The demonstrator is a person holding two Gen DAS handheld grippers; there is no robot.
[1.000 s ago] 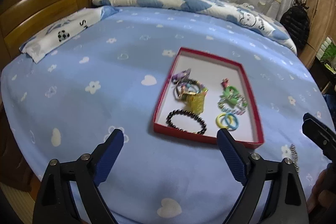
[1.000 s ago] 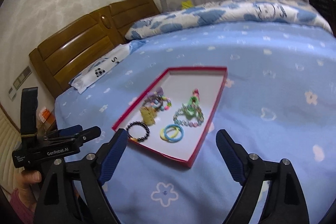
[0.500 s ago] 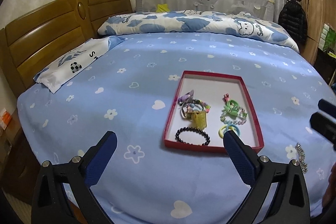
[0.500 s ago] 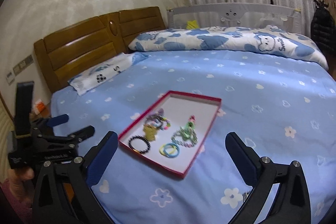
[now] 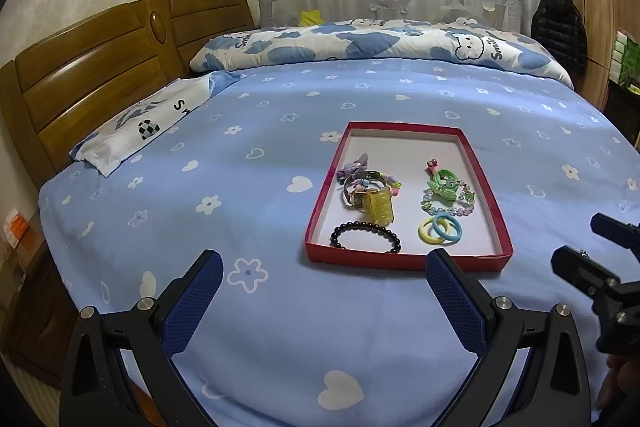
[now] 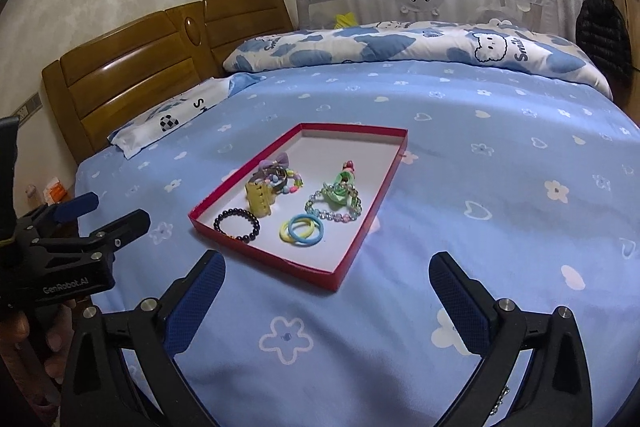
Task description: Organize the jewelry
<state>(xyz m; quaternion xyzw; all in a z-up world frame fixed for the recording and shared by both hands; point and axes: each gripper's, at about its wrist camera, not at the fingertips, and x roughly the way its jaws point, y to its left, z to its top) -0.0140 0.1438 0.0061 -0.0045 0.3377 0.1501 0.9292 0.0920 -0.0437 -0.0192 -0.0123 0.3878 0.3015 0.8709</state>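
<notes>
A red shallow tray [image 5: 408, 261] [image 6: 264, 261] lies on the blue bed. In it are a black bead bracelet [image 5: 365, 235] [image 6: 236, 224], a yellow hair clip [image 5: 379, 206] [image 6: 259, 201], yellow and blue hair ties [image 5: 440, 230] [image 6: 301, 230], a green bow with a clear bead bracelet [image 5: 446, 193] [image 6: 335, 201] and a purple bow with a watch [image 5: 358, 173] [image 6: 276, 165]. My left gripper [image 5: 324, 275] [image 6: 104, 215] is open and empty, held back from the tray's near edge. My right gripper [image 6: 326, 279] [image 5: 592, 243] is open and empty, to the tray's right.
The blue bedsheet [image 5: 260, 195] has hearts and flowers. A white pillow [image 5: 148, 123] and a wooden headboard [image 5: 100, 67] are at the left. A folded quilt [image 5: 380, 43] lies at the far side. A silver chain [image 6: 500, 401] shows at the bottom right.
Both grippers have pulled back and tilted up from the tray, so more of the room shows. Both stay open and empty. The tray's contents have not moved.
</notes>
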